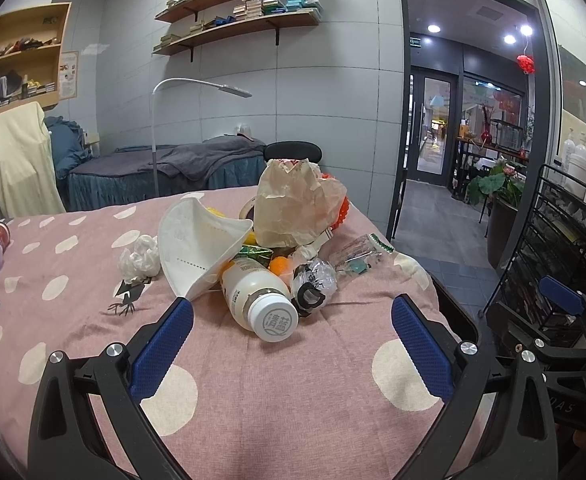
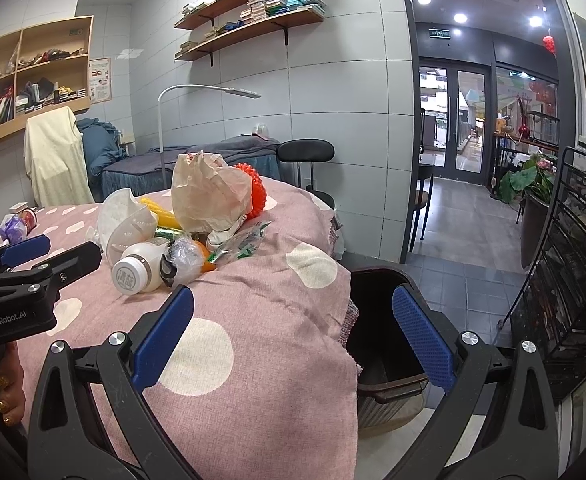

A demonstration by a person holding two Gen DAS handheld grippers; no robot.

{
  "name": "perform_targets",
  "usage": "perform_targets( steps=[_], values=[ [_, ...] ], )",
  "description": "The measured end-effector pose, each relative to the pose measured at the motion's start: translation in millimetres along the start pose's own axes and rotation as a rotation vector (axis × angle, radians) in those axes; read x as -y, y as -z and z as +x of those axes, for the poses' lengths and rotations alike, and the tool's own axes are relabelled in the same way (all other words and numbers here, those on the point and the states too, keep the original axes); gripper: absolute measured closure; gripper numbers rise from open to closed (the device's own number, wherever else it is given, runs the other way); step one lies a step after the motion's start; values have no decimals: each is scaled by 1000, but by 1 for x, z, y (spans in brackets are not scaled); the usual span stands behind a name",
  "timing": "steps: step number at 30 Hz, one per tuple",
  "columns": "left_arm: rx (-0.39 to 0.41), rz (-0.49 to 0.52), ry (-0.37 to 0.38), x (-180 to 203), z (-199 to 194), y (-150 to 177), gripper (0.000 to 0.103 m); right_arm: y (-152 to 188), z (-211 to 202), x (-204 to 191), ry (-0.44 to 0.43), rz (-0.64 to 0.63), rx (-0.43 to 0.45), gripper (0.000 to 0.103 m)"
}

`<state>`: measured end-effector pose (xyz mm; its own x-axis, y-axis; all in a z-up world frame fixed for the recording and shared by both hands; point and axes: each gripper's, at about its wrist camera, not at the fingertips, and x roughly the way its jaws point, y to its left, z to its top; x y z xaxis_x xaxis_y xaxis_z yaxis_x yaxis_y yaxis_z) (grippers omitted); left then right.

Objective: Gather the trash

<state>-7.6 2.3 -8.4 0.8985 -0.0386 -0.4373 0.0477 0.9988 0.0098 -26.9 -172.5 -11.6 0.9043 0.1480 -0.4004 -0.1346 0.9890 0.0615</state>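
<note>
Trash pile sitting mid-table on pink dotted cloth: milk bottle lying on side, cap facing left claw. Left claw gaping wide, empty, lining up on bottle. Right claw hanging wide, empty, over bin beside table edge, likely marking drop spot.

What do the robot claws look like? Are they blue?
Partly! Both the left gripper and the right gripper have black plastic arms with cut-out holes and shiny silver screws. The fingers wear bumpy blue pads. The left one has white "GenRobot.AI" writing on its side. No cables show.
</note>
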Motion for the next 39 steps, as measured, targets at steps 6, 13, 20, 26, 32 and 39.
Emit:
perform_targets(
  steps=[6, 13, 20, 26, 32, 39],
  values=[
    [-38, -26, -15, -8, 5, -4, 6, -5, 13, -8, -29, -37, -36, 5],
    [-93, -61, -25, -24, 14, -10, 6, -17, 37, -20, -89, -69, -96, 5],
    [-167, -93, -42, -53, 33, -20, 6, -32, 69, -31, -169, -57, -195, 5],
    [-225, -114, -45, -78, 52, -31, 10, -42, 87, -40, -176, -81, -224, 5],
    [-267, -115, -39, -84, 77, -47, 20, -47, 105, -38, -190, -60, -270, 5],
    [-338, -53, -44, -85, 116, -52, 37, -47, 111, -35, -179, -65, -276, 5]
  ],
)
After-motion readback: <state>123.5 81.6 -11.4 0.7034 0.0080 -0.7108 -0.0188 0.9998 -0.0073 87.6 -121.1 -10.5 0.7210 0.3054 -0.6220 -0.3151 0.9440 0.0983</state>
